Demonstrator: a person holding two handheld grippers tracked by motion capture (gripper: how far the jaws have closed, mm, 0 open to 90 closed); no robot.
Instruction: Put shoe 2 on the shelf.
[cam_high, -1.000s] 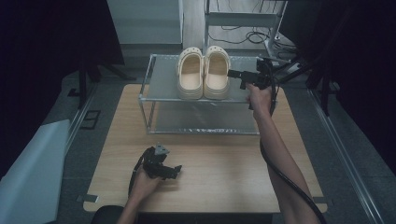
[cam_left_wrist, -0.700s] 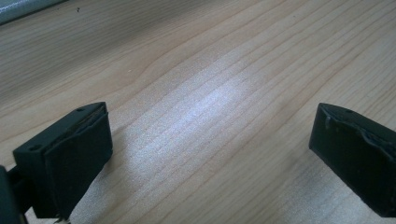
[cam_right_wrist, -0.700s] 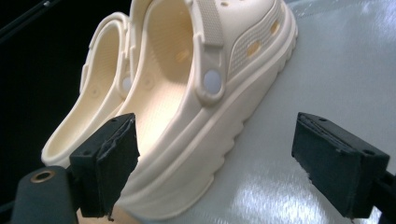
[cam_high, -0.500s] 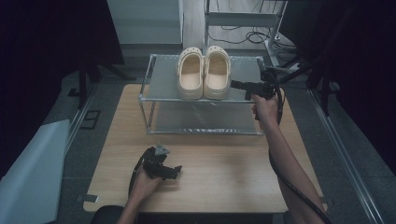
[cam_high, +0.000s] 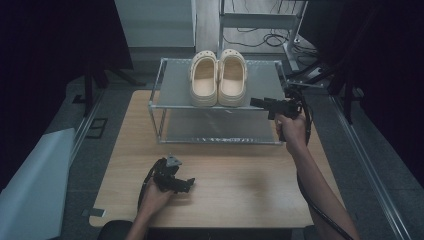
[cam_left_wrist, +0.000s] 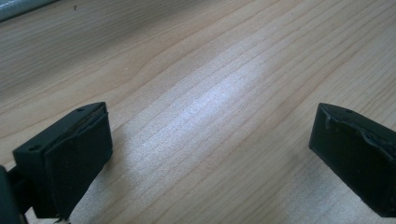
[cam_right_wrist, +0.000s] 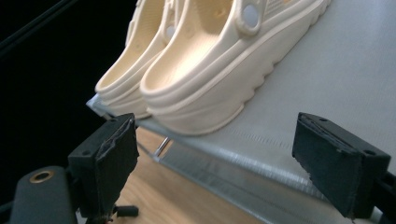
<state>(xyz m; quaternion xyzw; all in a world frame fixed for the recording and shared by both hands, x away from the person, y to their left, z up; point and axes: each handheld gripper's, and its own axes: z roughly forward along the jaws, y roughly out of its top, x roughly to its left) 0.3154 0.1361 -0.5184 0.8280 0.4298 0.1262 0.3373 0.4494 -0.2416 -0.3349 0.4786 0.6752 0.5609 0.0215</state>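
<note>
High view puts the right gripper (cam_high: 256, 103) level with the rack's (cam_high: 260, 80) top shelf, just off the shelf's front right corner, jaws pointing left toward the pair of cream clogs (cam_high: 218, 77). The clogs stand side by side near the middle of that shelf, heels at the front edge, toes pointing away from the person, so their long axis runs front to back and lies across the gripper's line. The near clog (cam_right_wrist: 224, 60) is the right one of the pair; from the right gripper view its heel and outer side face the jaws, which stand wide apart with nothing between them, a short gap off the sole.

The right hand (cam_high: 291, 127) is by far the nearer. The left gripper (cam_high: 186, 184) rests low on the table (cam_high: 240, 200) at the near edge, well apart from the rack, its jaws also spread and empty over bare wood.

I'd judge the reach has to carry on leftward along the shelf's front to meet the heel or side wall of the near clog. The shelf's front rail and corner post sit just under and beside the jaws and could catch the lower one; the second clog, touching or nearly touching the first, leaves little room for a finger between them.
</note>
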